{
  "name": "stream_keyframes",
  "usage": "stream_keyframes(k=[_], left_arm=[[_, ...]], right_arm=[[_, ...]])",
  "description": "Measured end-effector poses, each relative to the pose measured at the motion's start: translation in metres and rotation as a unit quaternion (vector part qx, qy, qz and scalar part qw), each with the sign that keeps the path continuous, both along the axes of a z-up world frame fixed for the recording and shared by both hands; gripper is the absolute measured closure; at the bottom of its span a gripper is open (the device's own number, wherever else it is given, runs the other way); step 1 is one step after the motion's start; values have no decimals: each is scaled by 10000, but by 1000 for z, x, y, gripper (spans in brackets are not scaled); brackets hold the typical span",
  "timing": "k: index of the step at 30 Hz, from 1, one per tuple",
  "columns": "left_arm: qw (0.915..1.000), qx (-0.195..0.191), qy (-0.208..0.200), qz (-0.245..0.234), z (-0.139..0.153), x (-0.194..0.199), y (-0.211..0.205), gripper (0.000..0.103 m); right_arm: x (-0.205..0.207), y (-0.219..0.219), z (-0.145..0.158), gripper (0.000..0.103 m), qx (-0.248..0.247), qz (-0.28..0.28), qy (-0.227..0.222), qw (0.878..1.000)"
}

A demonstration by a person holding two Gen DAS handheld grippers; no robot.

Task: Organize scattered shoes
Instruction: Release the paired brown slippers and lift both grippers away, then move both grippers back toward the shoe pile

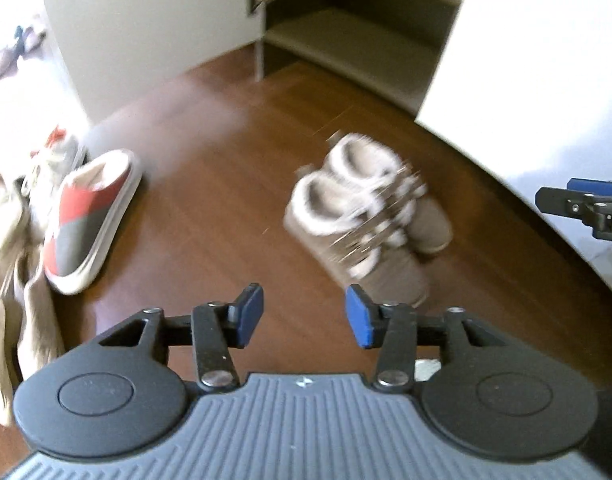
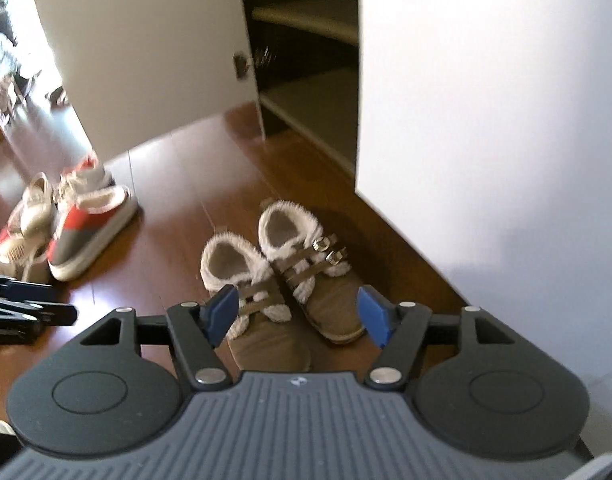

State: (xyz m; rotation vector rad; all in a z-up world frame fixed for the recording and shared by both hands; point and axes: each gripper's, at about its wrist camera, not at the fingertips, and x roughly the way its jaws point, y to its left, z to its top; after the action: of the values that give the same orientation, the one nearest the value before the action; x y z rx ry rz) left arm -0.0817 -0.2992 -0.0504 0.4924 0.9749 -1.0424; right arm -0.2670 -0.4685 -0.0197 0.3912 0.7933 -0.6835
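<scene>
A pair of brown fleece-lined shoes (image 2: pixel 290 280) with buckled straps stands side by side on the wooden floor; it also shows in the left wrist view (image 1: pixel 366 216), blurred. My right gripper (image 2: pixel 300 312) is open and empty, just above the shoes' toes. My left gripper (image 1: pixel 304 314) is open and empty, to the left of the pair. A red and grey slipper (image 1: pixel 90 216) lies at the left, also in the right wrist view (image 2: pixel 90 232). Beige shoes (image 2: pixel 30 212) are piled beside it.
An open shoe cabinet (image 1: pixel 346 36) with bare shelves stands ahead, with white doors either side (image 2: pixel 486 120). The wooden floor (image 1: pixel 226 160) lies between shoes and cabinet. Beige fabric (image 1: pixel 10 264) lies at the far left.
</scene>
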Motion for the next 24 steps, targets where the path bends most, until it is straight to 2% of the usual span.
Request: stream_keyframes(k=[2,6,12,15,19,21,24], left_arm=[[9997,-120,-37,-194,11,-14,-6,51],[9989,-247,-67,-392,20,-33,-16,51],[9986,-260,-292,-364,33,-42,-4,50],[9990,-226,-369,-119,51,-27,26,50],[9976,6,-637,268,87,11,95,46],[9945,192,-818,631,103,33,131,38],[9878,401,-983,1143,120,62,181,37]], right_arm=[[-15,4,19,40,-101,-114,-52,9999],[-33,7,34,40,-175,-311,-182,9992],[-41,9,39,40,-199,-267,-318,9989],[-27,7,44,40,-301,-4,-473,9984],[9,4,63,37,-442,580,-865,9936],[32,6,67,29,-533,941,-966,9894],[65,12,56,26,-537,1332,-945,9851]])
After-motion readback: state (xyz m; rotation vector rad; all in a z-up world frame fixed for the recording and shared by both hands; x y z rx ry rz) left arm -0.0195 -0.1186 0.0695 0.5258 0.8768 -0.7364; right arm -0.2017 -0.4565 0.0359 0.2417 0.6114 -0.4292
